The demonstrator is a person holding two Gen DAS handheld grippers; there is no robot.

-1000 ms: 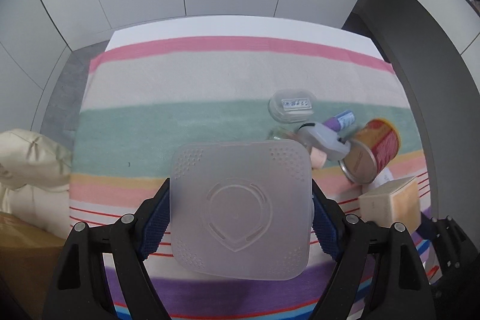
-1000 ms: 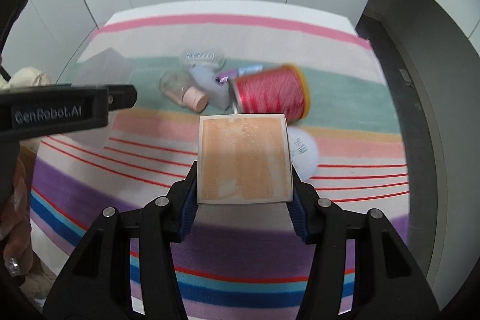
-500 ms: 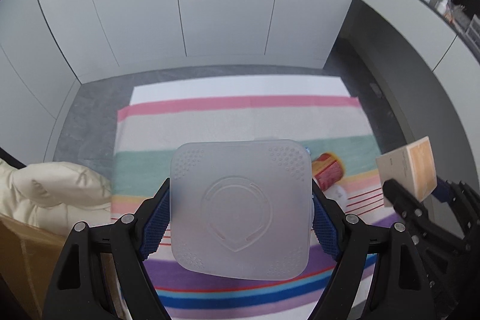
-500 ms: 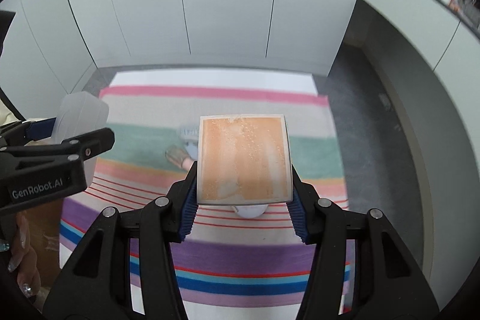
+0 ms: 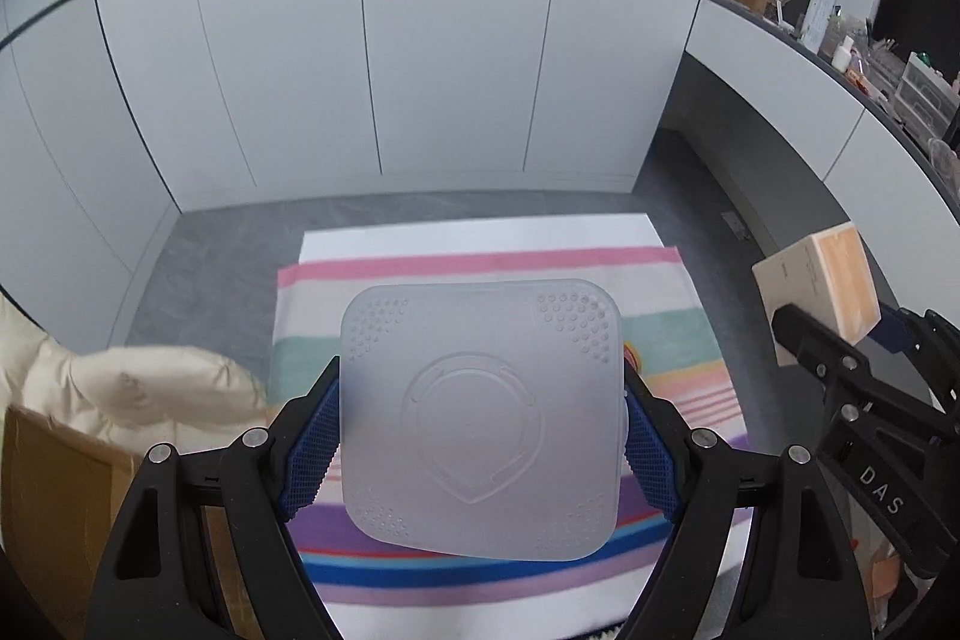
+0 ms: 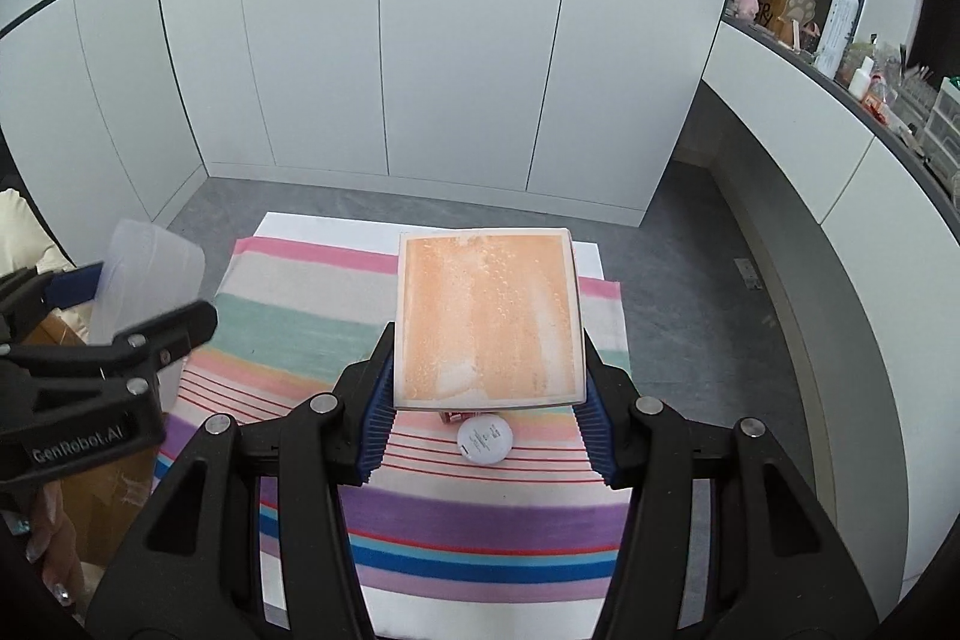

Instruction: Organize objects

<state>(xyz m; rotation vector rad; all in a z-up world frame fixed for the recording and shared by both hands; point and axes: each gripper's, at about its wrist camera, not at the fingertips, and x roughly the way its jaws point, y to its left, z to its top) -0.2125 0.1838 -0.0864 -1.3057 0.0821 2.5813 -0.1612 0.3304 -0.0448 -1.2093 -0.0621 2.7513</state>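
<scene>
Gripped between the blue ribbed fingers of the left gripper, a frosted translucent square plastic container with rounded corners, dotted corner patches and an embossed shield-shaped emblem is held up above the floor. An orange, speckled rectangular box with pale cream sides is clamped in the same way by the right gripper, its blue fingers pressed against both side edges. Each held object is also seen edge-on from the other wrist view, so the two are carried side by side and apart.

Below them a striped cloth in pink, beige, mint, peach, purple and blue bands with thin red lines is spread over a white sheet on a grey stone-look floor. A small round white lidded jar is seen lying on the red-lined band.

The room is closed off by smooth white cabinet panels. A curved white counter with a dark top, crowded with bottles and small boxes, runs along the right. A cream padded garment and brown cardboard are seen at the left.
</scene>
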